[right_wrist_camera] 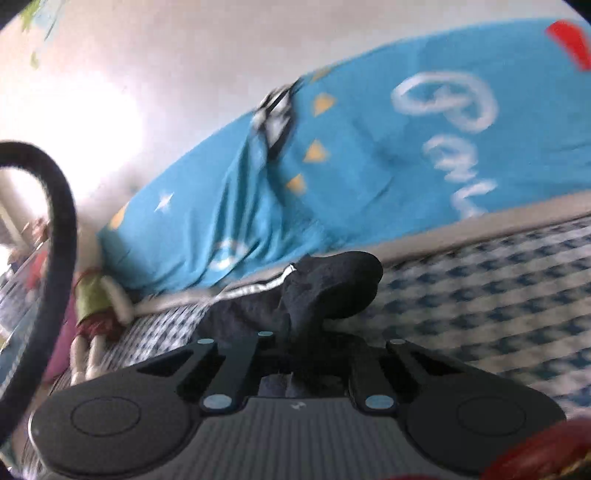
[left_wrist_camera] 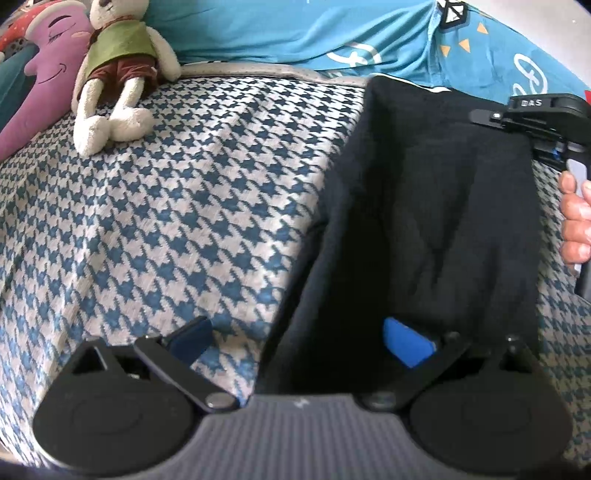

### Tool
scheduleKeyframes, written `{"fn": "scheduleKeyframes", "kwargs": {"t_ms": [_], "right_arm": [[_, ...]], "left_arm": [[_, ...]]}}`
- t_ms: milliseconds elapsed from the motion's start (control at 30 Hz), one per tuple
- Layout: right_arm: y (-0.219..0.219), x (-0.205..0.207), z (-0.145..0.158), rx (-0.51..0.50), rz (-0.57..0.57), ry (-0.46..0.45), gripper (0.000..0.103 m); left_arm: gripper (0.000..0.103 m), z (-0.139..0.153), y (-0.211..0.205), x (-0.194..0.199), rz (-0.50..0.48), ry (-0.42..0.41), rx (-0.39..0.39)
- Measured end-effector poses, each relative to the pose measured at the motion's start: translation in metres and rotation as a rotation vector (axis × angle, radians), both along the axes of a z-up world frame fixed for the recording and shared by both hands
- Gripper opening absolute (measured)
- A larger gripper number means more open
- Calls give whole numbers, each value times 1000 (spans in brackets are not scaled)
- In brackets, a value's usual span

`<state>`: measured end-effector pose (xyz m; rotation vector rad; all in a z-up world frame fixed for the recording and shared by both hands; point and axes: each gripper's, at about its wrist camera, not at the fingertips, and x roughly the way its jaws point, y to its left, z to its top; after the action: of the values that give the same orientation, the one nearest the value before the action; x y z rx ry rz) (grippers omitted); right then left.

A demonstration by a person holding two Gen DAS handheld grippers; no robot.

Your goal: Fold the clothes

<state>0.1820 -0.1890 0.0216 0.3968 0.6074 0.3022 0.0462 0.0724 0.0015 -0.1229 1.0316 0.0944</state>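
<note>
A bed covered in a blue-and-white houndstooth blanket (left_wrist_camera: 166, 206) fills the view, with a turquoise sheet (left_wrist_camera: 295, 33) across the top and a stuffed rabbit (left_wrist_camera: 118, 74) at the upper left. The dark garment (left_wrist_camera: 424, 221) lies on the right half of the frame, running from the top down to my left gripper (left_wrist_camera: 295, 339), whose jaws stand wide apart, one blue pad (left_wrist_camera: 406, 343) resting on the cloth without pinching it. My right gripper (right_wrist_camera: 306, 354) is clamped on a bunched fold of the garment at the centre of its view, my hand (left_wrist_camera: 576, 218) at the right edge.
</note>
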Motion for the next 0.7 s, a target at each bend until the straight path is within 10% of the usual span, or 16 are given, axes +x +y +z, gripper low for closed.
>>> {"fn": "scheduleKeyframes", "kwargs": {"t_ms": [433, 700], "right_arm": [[-138, -54, 40, -106, -521, -3, 8], [-185, -86, 21, -141, -718, 152, 9]], "left_arm": [[103, 5, -16, 1, -63, -30, -17], [103, 9, -22, -8, -67, -51, -1]]}}
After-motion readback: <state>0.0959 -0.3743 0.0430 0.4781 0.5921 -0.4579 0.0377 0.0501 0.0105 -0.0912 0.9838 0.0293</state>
